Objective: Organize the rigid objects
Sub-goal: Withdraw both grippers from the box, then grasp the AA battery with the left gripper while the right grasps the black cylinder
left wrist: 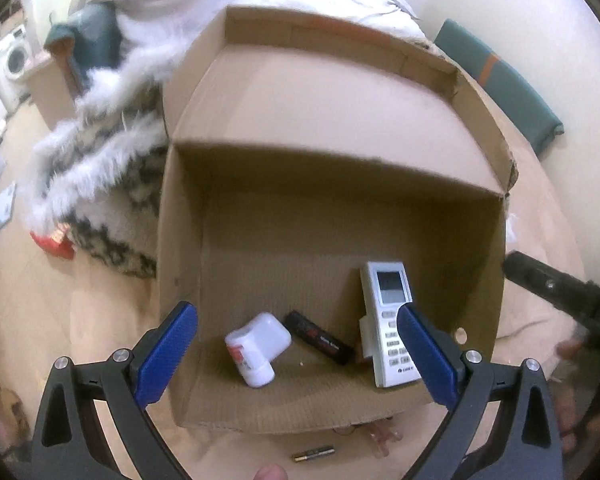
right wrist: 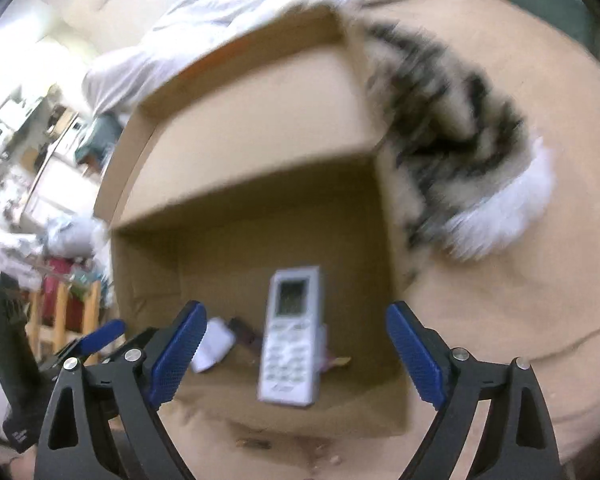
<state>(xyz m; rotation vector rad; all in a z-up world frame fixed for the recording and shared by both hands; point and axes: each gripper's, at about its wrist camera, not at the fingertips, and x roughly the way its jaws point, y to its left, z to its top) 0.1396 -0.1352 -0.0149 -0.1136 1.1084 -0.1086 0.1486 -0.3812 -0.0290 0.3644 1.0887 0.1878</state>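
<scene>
An open cardboard box (left wrist: 300,208) lies on a beige surface. Inside it are a white remote control (left wrist: 388,320), a small white bottle with a red label (left wrist: 258,348) and a black stick-shaped device (left wrist: 320,338). My left gripper (left wrist: 298,354) is open and empty above the box's near end. My right gripper (right wrist: 294,354) is open and empty over the same box (right wrist: 240,128), above the remote (right wrist: 292,336). The white bottle (right wrist: 214,344) and the black device (right wrist: 244,332) lie left of the remote. The right wrist view is blurred.
An AA battery (left wrist: 313,453) and a pinkish clip (left wrist: 384,438) lie on the surface before the box. A furry black-and-white blanket (left wrist: 100,184) lies beside the box. A teal cushion (left wrist: 500,84) is behind. The other gripper's blue finger (right wrist: 100,336) shows at left.
</scene>
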